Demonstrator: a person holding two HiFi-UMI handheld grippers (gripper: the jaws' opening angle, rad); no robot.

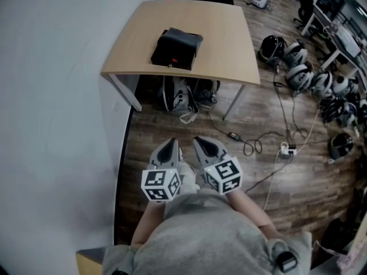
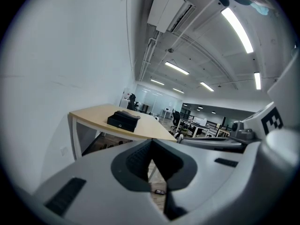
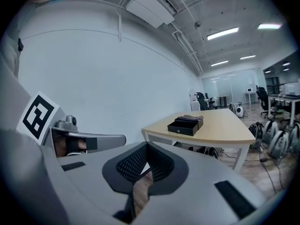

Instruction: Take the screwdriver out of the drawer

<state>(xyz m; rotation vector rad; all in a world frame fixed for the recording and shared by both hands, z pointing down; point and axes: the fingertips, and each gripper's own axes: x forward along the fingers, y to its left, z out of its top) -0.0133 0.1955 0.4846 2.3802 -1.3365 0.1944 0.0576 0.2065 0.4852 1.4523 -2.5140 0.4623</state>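
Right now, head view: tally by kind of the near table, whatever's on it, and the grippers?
wooden table: 1
black drawer box on the table: 1
grippers: 2 (left gripper, right gripper, both with fingers together and empty)
Total: 4
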